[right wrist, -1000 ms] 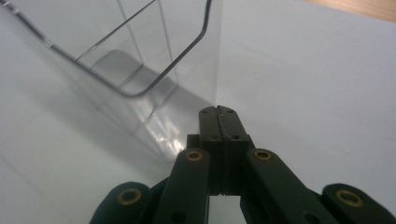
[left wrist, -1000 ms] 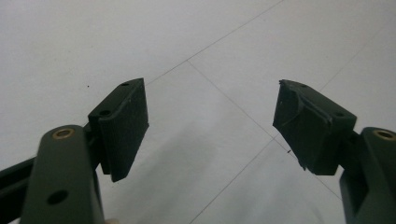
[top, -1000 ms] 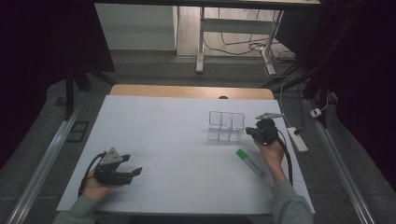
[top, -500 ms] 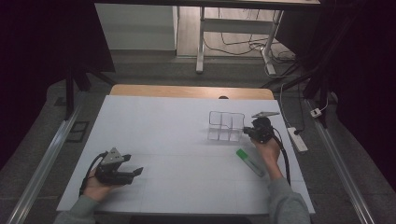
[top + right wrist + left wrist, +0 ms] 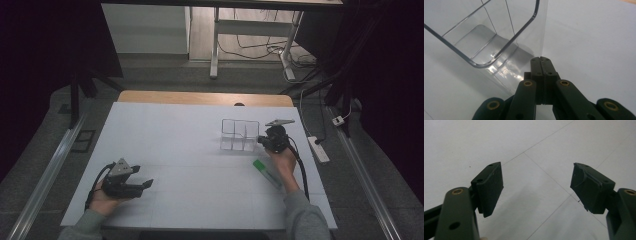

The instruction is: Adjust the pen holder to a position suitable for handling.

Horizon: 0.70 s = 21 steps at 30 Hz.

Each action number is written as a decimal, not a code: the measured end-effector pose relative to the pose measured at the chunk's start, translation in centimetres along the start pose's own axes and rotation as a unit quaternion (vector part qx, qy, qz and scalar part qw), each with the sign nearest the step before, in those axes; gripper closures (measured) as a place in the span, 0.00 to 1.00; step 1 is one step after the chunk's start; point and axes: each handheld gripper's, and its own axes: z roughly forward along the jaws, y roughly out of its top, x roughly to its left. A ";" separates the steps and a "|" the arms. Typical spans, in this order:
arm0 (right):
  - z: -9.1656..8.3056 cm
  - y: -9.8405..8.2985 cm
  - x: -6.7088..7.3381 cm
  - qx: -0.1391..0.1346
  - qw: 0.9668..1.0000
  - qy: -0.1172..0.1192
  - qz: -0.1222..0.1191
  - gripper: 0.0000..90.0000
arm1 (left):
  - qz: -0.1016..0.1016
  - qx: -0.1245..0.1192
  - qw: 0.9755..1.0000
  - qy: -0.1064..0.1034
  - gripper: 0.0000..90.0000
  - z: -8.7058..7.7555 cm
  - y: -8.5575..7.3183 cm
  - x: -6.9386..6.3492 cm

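Since a second ago the right gripper (image 5: 261, 140) has crept a little up the table toward the clear plastic divided box (image 5: 240, 134), while the left gripper (image 5: 145, 185) has kept its place.

At the left of the white table (image 5: 175, 130), the left gripper lies low near the front edge in the person's left hand (image 5: 106, 197), a grey three-cornered plate on top of it. In the left gripper view its two black jaws stand wide apart over bare white tabletop crossed by thin seams, with nothing between them.

Right of centre stands the clear divided box, upright. The right gripper's tips sit at the box's right wall; in the right gripper view its jaws are pressed flat together, holding nothing, right against the clear corner of the box (image 5: 486, 37).

Just in front of that hand, a green-capped clear tube (image 5: 266, 172) lies flat on the table, aslant.
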 end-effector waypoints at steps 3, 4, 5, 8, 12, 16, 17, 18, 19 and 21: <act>0.3 0.1 0.2 0.004 1.000 0.000 -0.004 0.99 | 0.000 0.001 1.000 0.001 0.29 0.0 0.0 0.0; 0.4 0.2 0.4 0.004 1.000 0.000 -0.005 0.99 | 0.000 0.001 1.000 0.002 0.29 0.0 0.0 -0.1; 0.5 0.4 0.5 0.006 1.000 0.001 -0.008 0.99 | 0.000 0.001 1.000 0.002 0.28 0.0 0.0 -0.1; 0.8 0.6 0.9 0.004 1.000 0.000 -0.010 0.99 | -0.001 0.001 1.000 0.002 0.28 0.0 0.0 -0.1; 1.1 0.9 1.2 0.007 1.000 -0.004 -0.017 0.99 | -0.001 0.002 1.000 0.003 0.29 0.0 0.0 0.0; 1.5 1.3 1.7 0.005 1.000 -0.001 -0.018 0.99 | -0.001 0.001 1.000 0.003 0.28 -0.1 0.0 0.0; 1.5 1.3 1.7 0.005 1.000 -0.001 -0.018 0.99 | -0.001 0.001 1.000 0.003 0.28 -0.1 0.0 0.0; 1.6 1.4 1.9 0.007 1.000 0.002 -0.017 0.99 | -0.001 0.001 1.000 0.003 0.28 -0.1 -0.1 0.0; 1.7 1.5 2.0 0.008 1.000 0.002 -0.017 0.99 | -0.001 0.001 1.000 0.003 0.28 -0.1 -0.1 0.0; 1.8 1.6 2.2 0.009 1.000 0.002 -0.018 0.99 | 0.000 0.002 1.000 0.002 0.28 0.0 -0.1 0.0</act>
